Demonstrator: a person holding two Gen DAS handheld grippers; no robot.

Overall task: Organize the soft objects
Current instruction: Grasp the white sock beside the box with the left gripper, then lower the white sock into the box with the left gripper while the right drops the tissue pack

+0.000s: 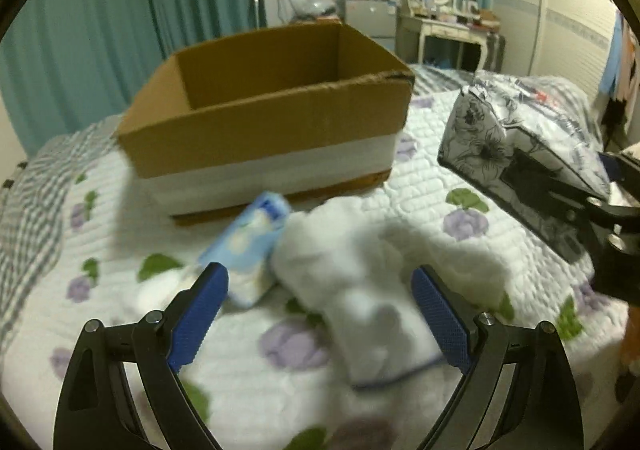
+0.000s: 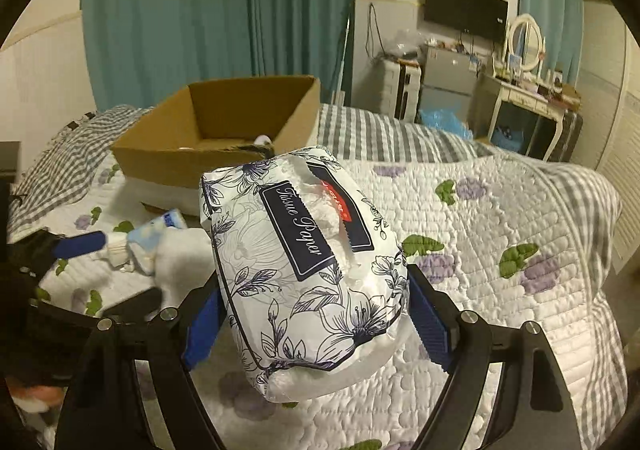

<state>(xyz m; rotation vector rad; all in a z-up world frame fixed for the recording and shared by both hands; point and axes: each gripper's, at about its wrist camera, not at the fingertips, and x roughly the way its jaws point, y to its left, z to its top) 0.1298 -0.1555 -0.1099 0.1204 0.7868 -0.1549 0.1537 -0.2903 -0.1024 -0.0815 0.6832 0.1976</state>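
My right gripper (image 2: 312, 306) is shut on a white tissue paper pack (image 2: 304, 258) with dark flower print, held above the bed; the pack also shows in the left wrist view (image 1: 520, 146) at the right. My left gripper (image 1: 320, 306) is open, its fingers either side of a folded white towel (image 1: 372, 290) lying on the quilt. A small light blue pack (image 1: 252, 246) lies left of the towel. An open cardboard box (image 1: 272, 110) stands behind them; it shows in the right wrist view (image 2: 216, 130) with something small and white inside.
The flowered white quilt (image 2: 500, 218) covers the bed, with a grey checked blanket (image 2: 392, 134) behind it. Teal curtains (image 2: 220, 10), a dressing table (image 2: 528, 98) and a wall TV (image 2: 464, 10) stand beyond the bed.
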